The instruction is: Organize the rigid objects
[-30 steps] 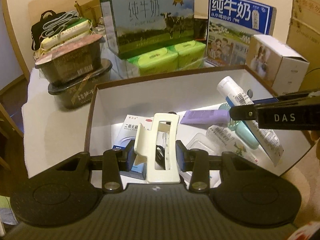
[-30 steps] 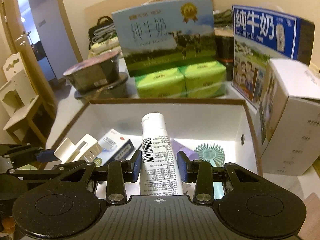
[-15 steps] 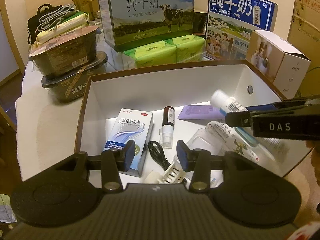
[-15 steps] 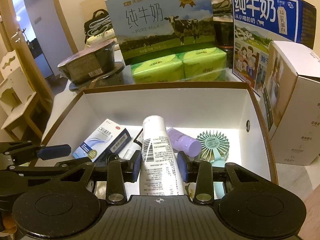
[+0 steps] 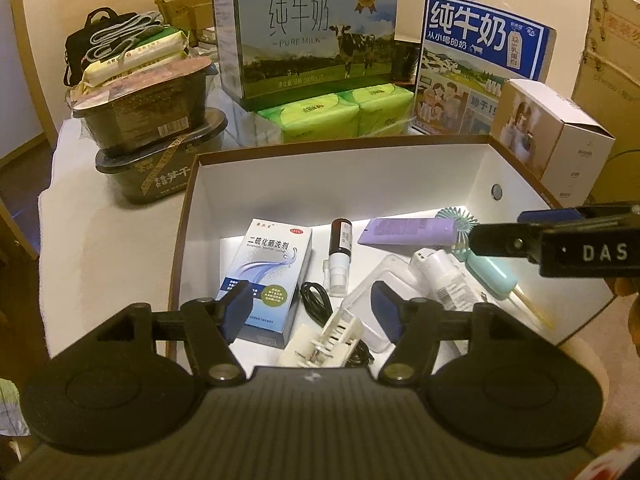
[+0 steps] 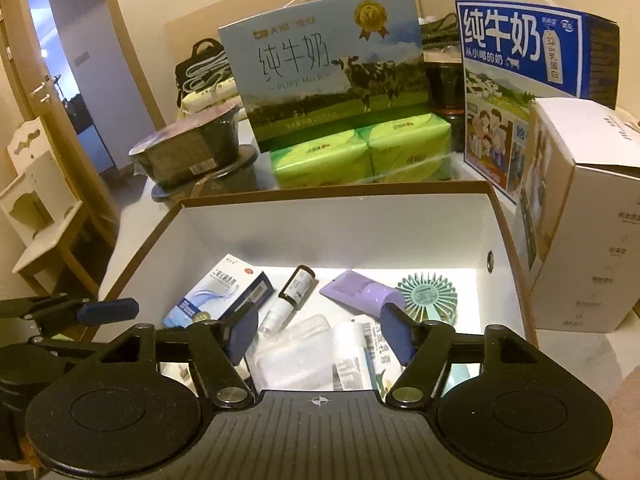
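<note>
both grippers just let go: left gripper (image 5: 312, 312) and right gripper (image 6: 318, 338) have jaws wide apart, empty. the cream clip (image 5: 320, 344) and the white lotion tube (image 6: 354, 356) they carried a second ago now lie in the white box (image 6: 332, 232), so those two look sorted

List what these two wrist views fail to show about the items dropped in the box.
- Cream plastic rack: near end cut off by the left gripper body, left wrist view.
- White tube: lower part hidden behind the right gripper, right wrist view.
- Medicine box small print: too small to read.
- Mint fan handle: hidden by a right finger.
</note>
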